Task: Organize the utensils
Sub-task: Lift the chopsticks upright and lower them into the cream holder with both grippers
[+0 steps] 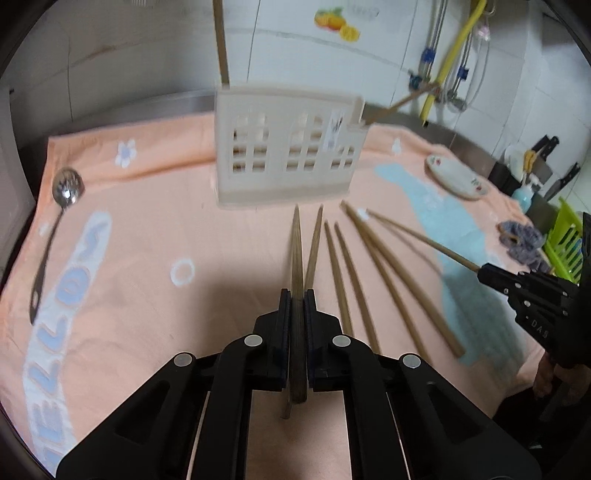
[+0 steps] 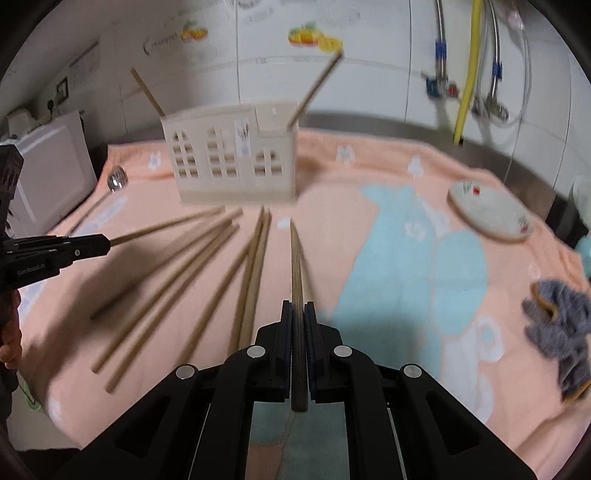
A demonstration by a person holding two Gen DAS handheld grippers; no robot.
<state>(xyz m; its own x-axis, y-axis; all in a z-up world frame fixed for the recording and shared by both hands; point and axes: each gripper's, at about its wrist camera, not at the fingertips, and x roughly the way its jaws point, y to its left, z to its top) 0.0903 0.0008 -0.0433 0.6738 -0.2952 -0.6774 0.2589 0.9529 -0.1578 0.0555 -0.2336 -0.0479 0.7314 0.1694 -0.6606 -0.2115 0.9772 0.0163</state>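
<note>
Currently left gripper and right gripper each have fingers clamped on one chopstick, tips toward the holder at far centre. Risk: thin sticks pivot in the pinch, miss the slots, or tip the holder. Loose chopsticks lie near on the towel.

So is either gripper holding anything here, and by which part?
Both: the left gripper and the right gripper each clamp one wooden chopstick near its thick end, tip pointing forward.

White tiled wall rises behind the counter, whose steel back edge shows beyond a peach towel. On that wall: fruit stickers, a yellow hose and steel pipes. Left of the towel stands a white appliance.
</note>
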